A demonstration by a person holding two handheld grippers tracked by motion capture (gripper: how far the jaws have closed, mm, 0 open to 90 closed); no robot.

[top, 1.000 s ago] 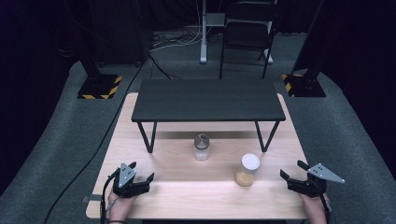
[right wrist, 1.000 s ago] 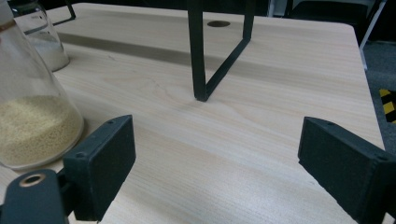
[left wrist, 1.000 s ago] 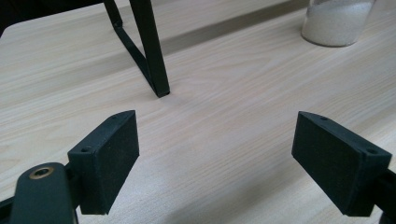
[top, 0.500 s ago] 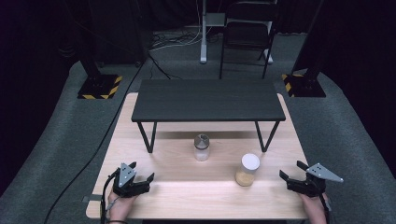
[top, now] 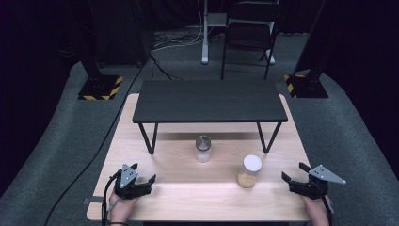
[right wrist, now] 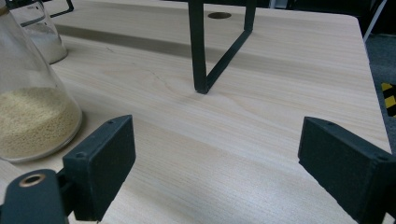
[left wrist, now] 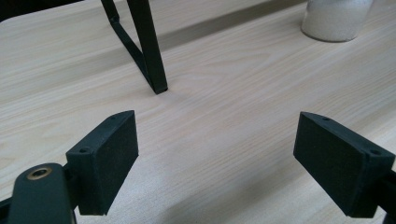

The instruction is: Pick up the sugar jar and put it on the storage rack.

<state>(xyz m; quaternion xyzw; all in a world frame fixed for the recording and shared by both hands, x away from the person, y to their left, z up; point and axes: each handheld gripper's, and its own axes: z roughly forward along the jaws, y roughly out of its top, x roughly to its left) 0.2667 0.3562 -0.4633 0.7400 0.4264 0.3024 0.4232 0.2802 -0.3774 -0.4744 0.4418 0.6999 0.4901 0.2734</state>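
My left gripper (top: 141, 180) rests at the table's (top: 188, 197) near left, fingers wide and empty. My right gripper (top: 295, 177), equally wide and empty, sits just right of the grain jar (top: 249, 171); the shaker (top: 203, 149) stands farther off.

text: none legible | labels: none | numbers: none | signs: none

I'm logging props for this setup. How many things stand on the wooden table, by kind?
Jars: 2, a metal-lidded jar of white powder and a white-lidded jar of tan grains
Black shelf: 1
Total: 3
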